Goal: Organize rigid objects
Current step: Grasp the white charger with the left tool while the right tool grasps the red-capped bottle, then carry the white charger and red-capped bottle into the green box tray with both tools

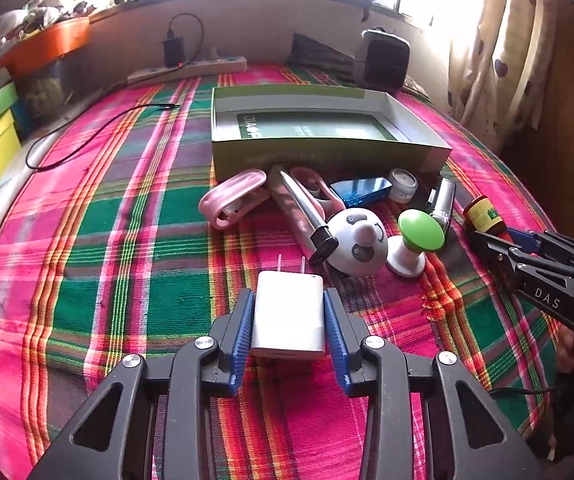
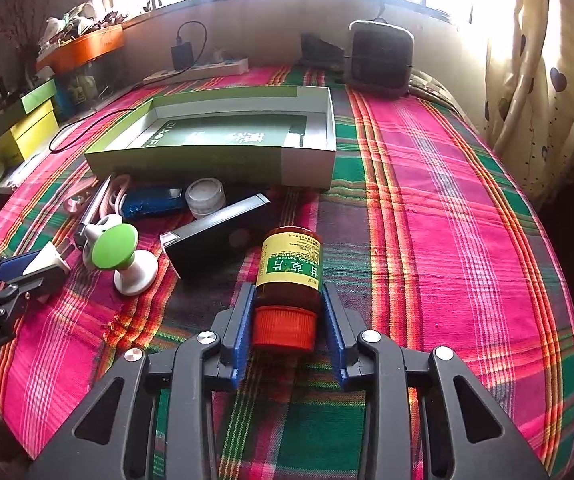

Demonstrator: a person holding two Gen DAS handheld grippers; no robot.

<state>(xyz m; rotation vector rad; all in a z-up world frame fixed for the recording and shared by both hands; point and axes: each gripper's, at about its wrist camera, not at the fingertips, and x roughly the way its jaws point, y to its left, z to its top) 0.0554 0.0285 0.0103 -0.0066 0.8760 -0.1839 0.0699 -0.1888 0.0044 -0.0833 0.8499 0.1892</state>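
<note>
Left wrist view: the left hand-held gripper (image 1: 289,320) is pinching a white plug adapter (image 1: 289,320), its blue pads (image 1: 243,336) pressing both flanks, the prongs pointing away over the plaid cloth (image 1: 107,240). Just beyond are lying a panda-faced ball (image 1: 361,244), a green-capped white knob (image 1: 417,240), a pink clip (image 1: 233,198) and a blue case (image 1: 361,190), all in front of the open green box (image 1: 327,152).

Right wrist view: the right hand-held gripper (image 2: 289,320) is pinching a brown bottle (image 2: 289,280) lying on its side, orange cap (image 2: 283,328) toward the camera, yellow-green label facing up. A black rectangular device (image 2: 215,236) and a small clear jar (image 2: 205,197) are resting between the bottle and the box.
</note>
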